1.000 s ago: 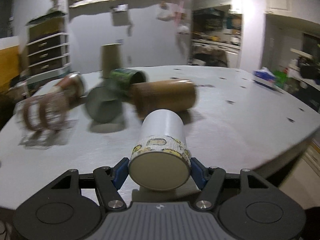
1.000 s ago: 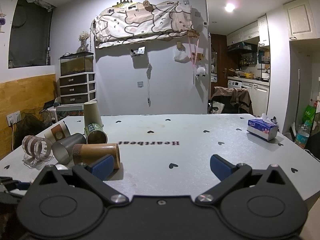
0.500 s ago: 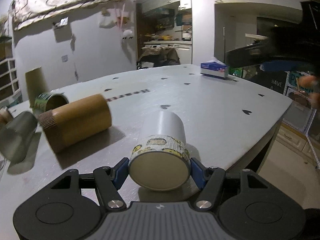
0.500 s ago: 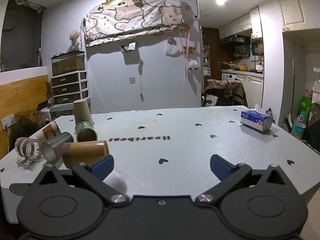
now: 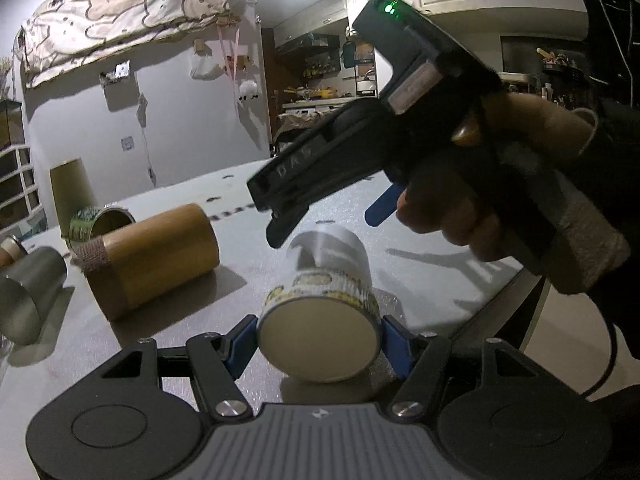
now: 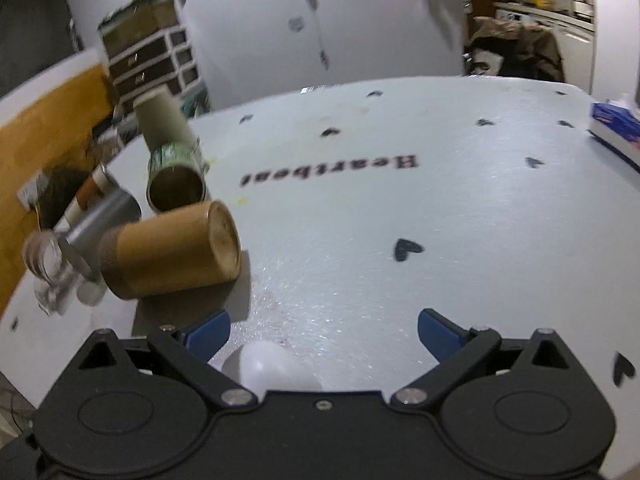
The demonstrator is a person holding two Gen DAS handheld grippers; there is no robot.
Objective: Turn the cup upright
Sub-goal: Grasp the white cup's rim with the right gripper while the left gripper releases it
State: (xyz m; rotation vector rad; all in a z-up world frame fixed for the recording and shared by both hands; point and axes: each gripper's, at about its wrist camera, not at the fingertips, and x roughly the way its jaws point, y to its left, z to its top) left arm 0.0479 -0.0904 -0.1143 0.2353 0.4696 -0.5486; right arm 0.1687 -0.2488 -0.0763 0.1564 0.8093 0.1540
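Our left gripper (image 5: 318,342) has its jaws pinching the white cup (image 5: 320,320) at the base end, one blue pad on each side just behind the flat bottom that faces the left wrist camera. The cup lies on its side near the tabletop's (image 6: 400,240) near edge, its patterned band by the base and its plain white body pointing away toward the middle. Our right gripper (image 6: 322,334) hangs just above that same cup with its jaws spread wide, holding nothing; in the right wrist view only a pale rounded part of the cup shows at the bottom, between the blue pads. In the left wrist view the right gripper's black body crosses over the far end of the cup, with the right hand (image 5: 460,216) wrapped round its handle. Just beyond the cup, toward the left edge, lies a brown bamboo cup (image 6: 172,250) on its side. Behind it we see a grey metal cup (image 6: 100,220) and a green printed can (image 6: 176,180), both lying down, and an inverted tan paper cup (image 6: 164,120). A tissue box (image 6: 614,128) sits at the far right edge.
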